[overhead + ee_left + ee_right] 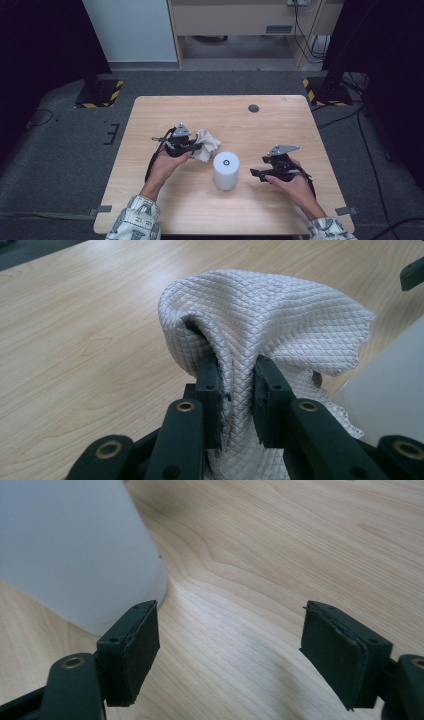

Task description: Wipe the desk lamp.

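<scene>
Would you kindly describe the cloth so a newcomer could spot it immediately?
On the wooden table, look left of the white cylinder. The cloth is bunched there, pinched in the left gripper. It is the one soft thing there, pale with a quilted diamond weave.

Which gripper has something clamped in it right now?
The left gripper: its jaws pinch a bunch of the white cloth. The right gripper is open over bare table, beside the white cylinder, touching nothing.

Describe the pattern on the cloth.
The cloth is pale grey with a fine diamond weave, clearest in the left gripper view.
</scene>
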The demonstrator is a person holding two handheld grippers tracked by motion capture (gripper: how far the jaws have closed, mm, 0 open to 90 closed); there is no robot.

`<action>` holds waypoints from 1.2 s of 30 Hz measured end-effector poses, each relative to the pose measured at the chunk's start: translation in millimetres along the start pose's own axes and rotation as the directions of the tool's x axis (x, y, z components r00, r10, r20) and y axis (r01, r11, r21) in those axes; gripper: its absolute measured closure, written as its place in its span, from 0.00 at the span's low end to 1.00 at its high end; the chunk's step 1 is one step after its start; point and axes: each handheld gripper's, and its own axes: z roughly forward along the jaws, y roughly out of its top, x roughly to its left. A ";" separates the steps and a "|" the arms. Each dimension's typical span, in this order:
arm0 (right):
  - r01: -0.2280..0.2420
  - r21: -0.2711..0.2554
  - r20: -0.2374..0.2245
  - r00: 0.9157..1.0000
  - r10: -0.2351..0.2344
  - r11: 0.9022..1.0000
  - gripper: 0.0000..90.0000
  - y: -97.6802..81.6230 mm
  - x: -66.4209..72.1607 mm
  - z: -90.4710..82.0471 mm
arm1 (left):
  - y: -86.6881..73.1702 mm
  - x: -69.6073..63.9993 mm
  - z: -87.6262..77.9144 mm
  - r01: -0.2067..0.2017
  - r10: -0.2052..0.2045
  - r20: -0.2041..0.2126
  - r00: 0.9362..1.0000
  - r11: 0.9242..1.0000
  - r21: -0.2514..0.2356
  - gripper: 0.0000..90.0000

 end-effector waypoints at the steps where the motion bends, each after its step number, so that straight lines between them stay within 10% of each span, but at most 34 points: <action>1: 0.011 -0.001 -0.008 1.000 -0.011 1.000 0.26 0.8 2.6 0.4 | -0.2 0.5 -1.8 0.003 -0.003 -0.001 1.000 1.000 -0.003 0.84; 36: 0.157 -0.132 -0.182 0.967 -0.179 0.979 0.14 35.2 62.7 -2.4 | 2.5 -30.5 -61.6 -0.047 0.049 0.049 0.998 0.998 -0.045 0.84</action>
